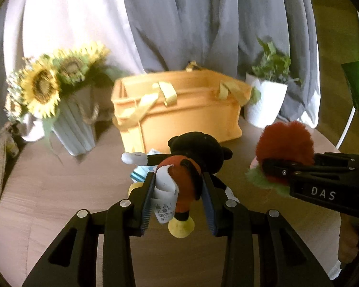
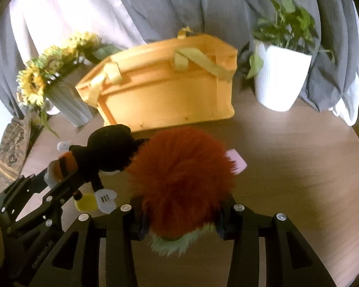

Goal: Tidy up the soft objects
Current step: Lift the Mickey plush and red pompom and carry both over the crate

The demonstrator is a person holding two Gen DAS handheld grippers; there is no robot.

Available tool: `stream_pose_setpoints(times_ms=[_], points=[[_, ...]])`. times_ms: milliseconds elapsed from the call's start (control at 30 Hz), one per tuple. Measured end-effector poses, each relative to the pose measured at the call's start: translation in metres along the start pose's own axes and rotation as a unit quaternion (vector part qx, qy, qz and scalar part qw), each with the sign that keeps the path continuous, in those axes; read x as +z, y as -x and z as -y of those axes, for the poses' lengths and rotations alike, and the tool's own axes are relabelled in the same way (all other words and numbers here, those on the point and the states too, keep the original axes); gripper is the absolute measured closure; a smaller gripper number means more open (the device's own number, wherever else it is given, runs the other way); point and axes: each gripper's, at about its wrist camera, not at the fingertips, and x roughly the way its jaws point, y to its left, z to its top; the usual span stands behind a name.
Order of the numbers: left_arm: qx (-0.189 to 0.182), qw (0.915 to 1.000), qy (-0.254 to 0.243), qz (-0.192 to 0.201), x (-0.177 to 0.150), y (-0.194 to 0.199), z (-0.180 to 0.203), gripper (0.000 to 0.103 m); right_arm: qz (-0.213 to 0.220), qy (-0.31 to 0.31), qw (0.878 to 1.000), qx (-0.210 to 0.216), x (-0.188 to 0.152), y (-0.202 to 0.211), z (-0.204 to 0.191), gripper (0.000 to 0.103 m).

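My left gripper (image 1: pixel 179 191) is shut on a mouse plush (image 1: pixel 193 153) with a black head, red shorts, yellow shoes and a white paper tag, held above the round table. In the right wrist view the same plush (image 2: pixel 107 153) hangs at the left in the left gripper (image 2: pixel 62 177). My right gripper (image 2: pixel 182 217) is shut on a fluffy red plush (image 2: pixel 182 179) with a green fuzzy base; its fur hides the fingertips. From the left wrist view this red plush (image 1: pixel 284 146) and the right gripper (image 1: pixel 272 167) are at the right. An open orange fabric basket (image 1: pixel 191 122) (image 2: pixel 165 95) with yellow handles stands just beyond both plushes.
A ribbed vase of sunflowers (image 1: pixel 69 124) (image 2: pixel 67 102) stands left of the basket. A white pot with a green plant (image 1: pixel 265 102) (image 2: pixel 280 76) stands to its right. Grey and white curtains hang behind. A blue-and-white striped item (image 1: pixel 138 174) lies under the mouse plush. A patterned cushion (image 2: pixel 12 143) sits at the far left.
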Motion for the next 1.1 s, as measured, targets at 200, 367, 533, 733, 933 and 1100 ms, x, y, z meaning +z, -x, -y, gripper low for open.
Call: stream_pose_setpoints(times_ms=[200,367,533,733,933,1100], points=[[0.026,0.9983,0.012,0.05,0.014,0.026,-0.003,0.067,0.038,0.015,0.999,0.005,0.011,0.02,-0.003,0.06],[0.039,0.996,0.022,0.077,0.023,0.037,-0.006,0.068,0.068,0.022,0.997,0.018,0.023,0.033,-0.007,0.06],[0.048,0.9934,0.032,0.098,0.031,0.044,-0.007,0.069,0.093,0.028,0.995,0.028,0.032,0.046,-0.012,0.06],[0.053,0.9902,0.032,0.125,0.043,0.053,-0.005,0.069,0.121,0.029,0.992,0.032,0.045,0.058,-0.014,0.06],[0.058,0.9862,0.026,0.153,0.059,0.058,-0.005,0.069,0.149,0.024,0.988,0.035,0.058,0.069,-0.013,0.06],[0.059,0.9829,0.022,0.173,0.074,0.06,-0.006,0.069,0.172,0.021,0.984,0.038,0.072,0.077,-0.012,0.06]])
